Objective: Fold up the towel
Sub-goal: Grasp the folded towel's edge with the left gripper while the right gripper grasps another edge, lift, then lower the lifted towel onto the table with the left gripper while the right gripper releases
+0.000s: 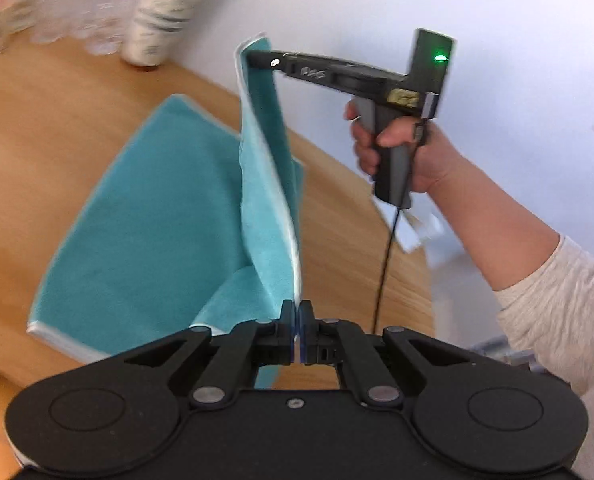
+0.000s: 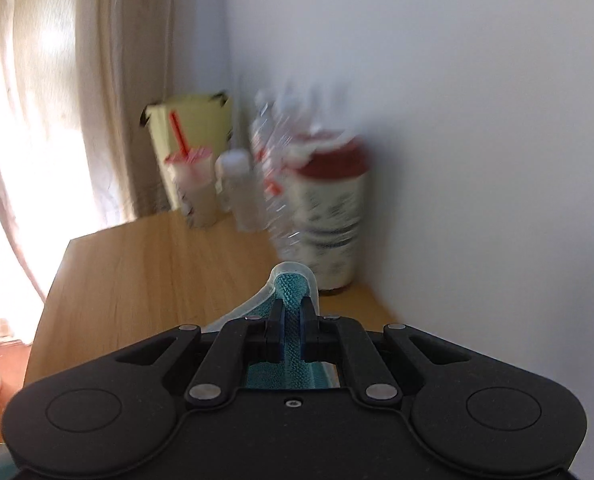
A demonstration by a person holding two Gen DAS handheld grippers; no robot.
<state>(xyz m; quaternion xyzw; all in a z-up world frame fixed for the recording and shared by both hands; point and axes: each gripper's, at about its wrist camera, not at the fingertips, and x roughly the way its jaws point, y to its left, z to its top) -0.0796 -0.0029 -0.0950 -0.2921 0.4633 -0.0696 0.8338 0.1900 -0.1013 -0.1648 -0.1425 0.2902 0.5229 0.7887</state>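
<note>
A teal towel (image 1: 145, 240) with a white hem lies partly flat on the wooden table (image 1: 37, 128). Its right edge is lifted into a taut upright strip between both grippers. My left gripper (image 1: 296, 312) is shut on the near corner of that edge. In the left wrist view my right gripper (image 1: 257, 58), held by a hand (image 1: 409, 152), pinches the far corner up in the air. The right wrist view shows that gripper (image 2: 291, 308) shut on a teal fold of the towel (image 2: 293, 284) poking out past the fingertips.
Blurred bottles and a red-lidded jar (image 1: 157, 20) stand at the table's back edge by the white wall; the same jar (image 2: 333, 216), a straw cup (image 2: 193, 184) and a yellow bag (image 2: 193, 128) show in the right wrist view. A curtain (image 2: 57, 80) hangs left.
</note>
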